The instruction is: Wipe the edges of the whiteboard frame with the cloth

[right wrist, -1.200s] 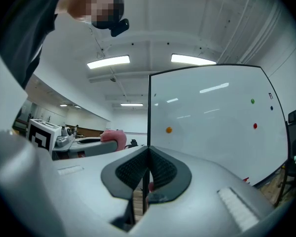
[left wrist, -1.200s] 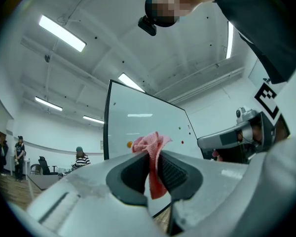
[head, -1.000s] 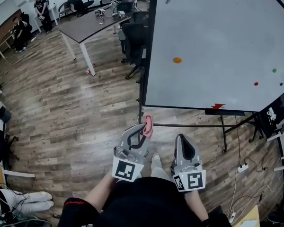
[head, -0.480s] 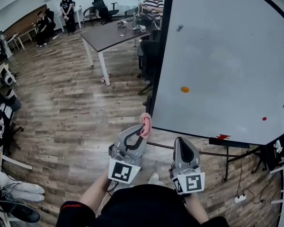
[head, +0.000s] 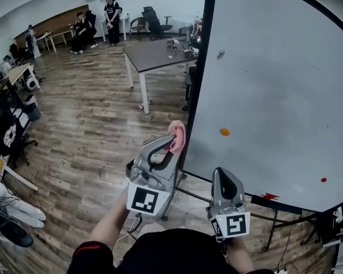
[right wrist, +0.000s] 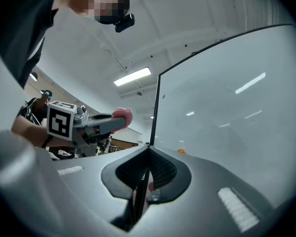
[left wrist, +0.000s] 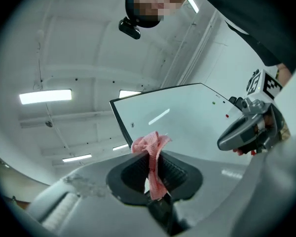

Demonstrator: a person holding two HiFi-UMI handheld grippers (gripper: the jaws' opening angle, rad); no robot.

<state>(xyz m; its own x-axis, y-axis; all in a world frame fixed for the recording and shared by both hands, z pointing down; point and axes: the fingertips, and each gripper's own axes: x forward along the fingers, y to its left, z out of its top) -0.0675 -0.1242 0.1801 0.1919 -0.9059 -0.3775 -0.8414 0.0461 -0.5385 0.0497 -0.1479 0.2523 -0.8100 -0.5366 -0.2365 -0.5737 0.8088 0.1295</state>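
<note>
The whiteboard (head: 274, 79) stands upright at the right of the head view, with its black frame (head: 198, 76) running down its left side. My left gripper (head: 176, 145) is shut on a pink cloth (head: 178, 134), held right beside the lower part of that left edge; whether the cloth touches it I cannot tell. In the left gripper view the cloth (left wrist: 148, 143) sticks up from between the jaws, with the board (left wrist: 187, 115) behind. My right gripper (head: 224, 174) is lower, in front of the board's bottom left corner, shut and holding nothing. The right gripper view shows the frame (right wrist: 156, 110) straight ahead.
A dark table (head: 160, 53) and office chairs (head: 154, 19) stand behind the board's left edge. People (head: 111, 16) are at the far wall. The board's stand legs (head: 228, 201) cross the wooden floor below. An orange magnet (head: 224, 132) is on the board. Bags (head: 6, 130) lie at left.
Both grippers have risen along the board's left side, and the left one with the cloth has come closer to the frame. The head view has tilted up, so more of the room shows.
</note>
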